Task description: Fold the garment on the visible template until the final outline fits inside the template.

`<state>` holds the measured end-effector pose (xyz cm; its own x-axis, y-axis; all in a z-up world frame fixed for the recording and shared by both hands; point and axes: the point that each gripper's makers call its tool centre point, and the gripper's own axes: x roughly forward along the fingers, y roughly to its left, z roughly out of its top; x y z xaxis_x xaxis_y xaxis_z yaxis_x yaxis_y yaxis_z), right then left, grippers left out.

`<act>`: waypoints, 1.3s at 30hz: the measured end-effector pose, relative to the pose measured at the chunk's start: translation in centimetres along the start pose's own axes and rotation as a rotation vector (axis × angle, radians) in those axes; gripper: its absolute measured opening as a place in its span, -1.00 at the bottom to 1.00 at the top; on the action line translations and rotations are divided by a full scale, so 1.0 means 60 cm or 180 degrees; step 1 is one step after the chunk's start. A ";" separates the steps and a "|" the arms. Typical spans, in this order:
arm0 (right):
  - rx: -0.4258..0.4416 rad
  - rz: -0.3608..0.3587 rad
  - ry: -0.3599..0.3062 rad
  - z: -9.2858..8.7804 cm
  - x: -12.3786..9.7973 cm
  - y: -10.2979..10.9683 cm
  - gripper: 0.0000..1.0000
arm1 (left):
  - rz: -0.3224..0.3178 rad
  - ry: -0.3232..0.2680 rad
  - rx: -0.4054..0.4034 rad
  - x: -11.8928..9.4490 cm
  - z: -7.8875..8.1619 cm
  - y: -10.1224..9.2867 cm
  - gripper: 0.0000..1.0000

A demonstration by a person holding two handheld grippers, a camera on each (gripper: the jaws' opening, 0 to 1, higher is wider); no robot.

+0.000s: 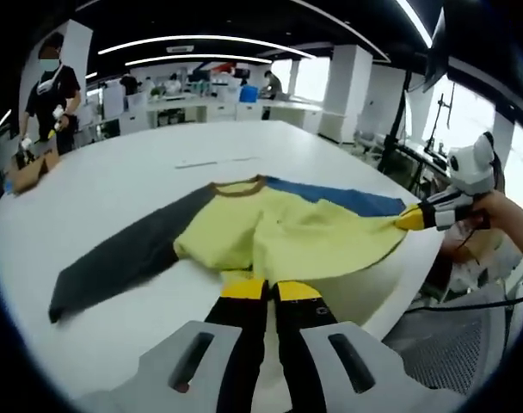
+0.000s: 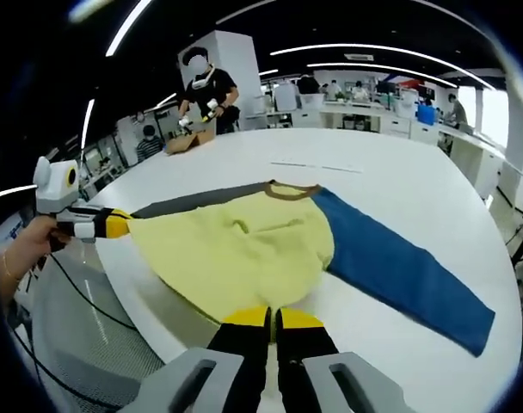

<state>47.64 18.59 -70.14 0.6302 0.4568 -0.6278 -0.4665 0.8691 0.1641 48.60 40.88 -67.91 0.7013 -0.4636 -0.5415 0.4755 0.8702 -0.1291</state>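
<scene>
A yellow sweatshirt (image 1: 287, 228) (image 2: 236, 245) with a brown collar lies flat on the white round table (image 1: 141, 168) (image 2: 399, 185). Its dark grey sleeve (image 1: 124, 254) (image 2: 193, 203) and blue sleeve (image 1: 343, 198) (image 2: 399, 267) are spread out to either side. My left gripper (image 1: 272, 284) is shut on the hem at one bottom corner, and it also appears in the right gripper view (image 2: 115, 225). My right gripper (image 2: 274, 314) is shut on the other hem corner, and it comes into the left gripper view from the right (image 1: 414, 218). The hem hangs taut between them at the table's near edge.
A thin line is marked on the table (image 1: 214, 162) (image 2: 317, 166) beyond the collar. At the far edge stands a person (image 1: 51, 90) (image 2: 206, 90) beside a cardboard box (image 1: 29, 168) (image 2: 188, 140). Grey mesh chairs (image 1: 455, 344) (image 2: 89, 344) sit below the near rim. Desks fill the background.
</scene>
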 end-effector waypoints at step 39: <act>0.0096 -0.0144 0.0412 -0.124 -0.025 -0.004 -0.80 | -0.0174 0.0487 0.0114 -0.058 -0.129 -0.040 -0.63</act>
<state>42.15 16.27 -74.91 0.5641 0.3904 -0.7276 -0.4193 0.8945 0.1549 40.93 41.70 -72.16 0.5862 -0.4769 -0.6549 0.5313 0.8366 -0.1337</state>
